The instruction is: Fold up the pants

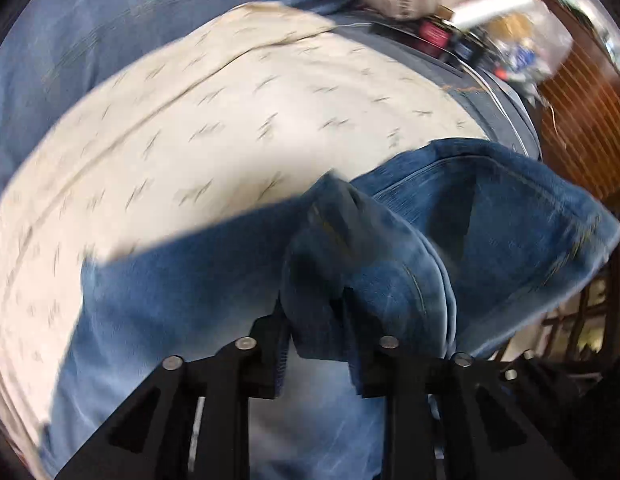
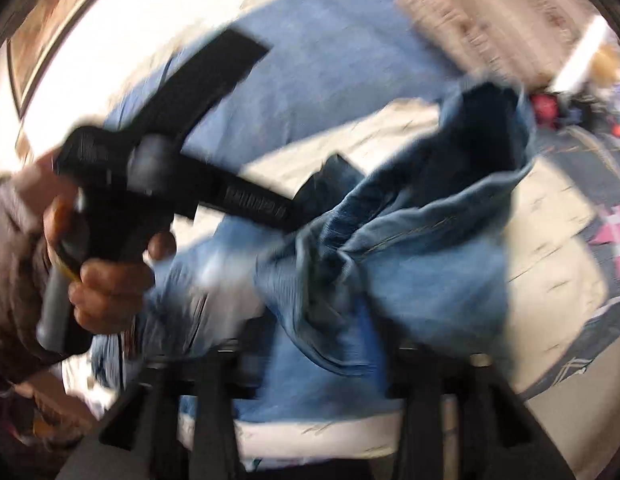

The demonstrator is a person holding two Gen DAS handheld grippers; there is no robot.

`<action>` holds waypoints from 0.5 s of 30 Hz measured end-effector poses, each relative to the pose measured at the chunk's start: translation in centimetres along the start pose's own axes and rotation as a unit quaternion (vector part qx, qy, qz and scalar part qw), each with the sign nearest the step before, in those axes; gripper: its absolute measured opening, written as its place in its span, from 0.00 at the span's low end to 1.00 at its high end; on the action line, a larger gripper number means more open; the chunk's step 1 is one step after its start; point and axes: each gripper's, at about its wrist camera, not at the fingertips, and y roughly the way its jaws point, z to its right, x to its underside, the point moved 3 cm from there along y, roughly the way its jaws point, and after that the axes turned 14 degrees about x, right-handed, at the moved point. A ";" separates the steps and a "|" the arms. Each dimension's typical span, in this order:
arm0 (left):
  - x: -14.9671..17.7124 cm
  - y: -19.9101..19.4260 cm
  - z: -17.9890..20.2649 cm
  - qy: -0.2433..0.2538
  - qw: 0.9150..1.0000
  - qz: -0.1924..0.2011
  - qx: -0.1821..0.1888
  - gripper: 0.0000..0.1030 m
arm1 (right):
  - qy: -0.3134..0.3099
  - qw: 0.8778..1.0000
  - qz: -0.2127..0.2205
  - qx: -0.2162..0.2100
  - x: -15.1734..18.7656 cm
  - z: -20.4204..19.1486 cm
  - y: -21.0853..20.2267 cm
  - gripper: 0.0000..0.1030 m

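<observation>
Left hand-held gripper [image 1: 318, 312] clamps bunched denim pants [image 1: 490, 216]; right hand-held gripper's [image 2: 322, 344] state unclear.

The pants [image 1: 490, 216] are blue denim, a matt, slightly coarse weave with paler worn patches and tan stitching along the seams. Under them lies a cream sheet [image 1: 213, 120] of soft, matt cloth printed with small grey dashes. The left gripper [image 1: 318, 320] is matt black plastic with small dull silver metal pins. The right gripper [image 2: 314, 312] looks the same black and matt, though blurred. A wooden panel [image 1: 582, 120] at the side is reddish-brown and glossy.
</observation>
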 end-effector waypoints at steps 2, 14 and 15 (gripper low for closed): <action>1.0 -1.0 -0.9 -0.015 1.000 0.006 0.007 0.31 | -0.021 1.000 -0.020 -0.012 0.8 -1.6 0.6 0.61; 7.5 -8.4 -5.2 -0.115 0.987 0.083 0.068 0.33 | 0.028 0.999 -0.016 -0.040 1.2 0.6 -4.4 0.73; 7.8 -9.3 -4.9 -0.113 0.985 0.095 0.087 0.33 | 0.054 0.998 -0.015 -0.040 1.1 1.9 -4.6 0.76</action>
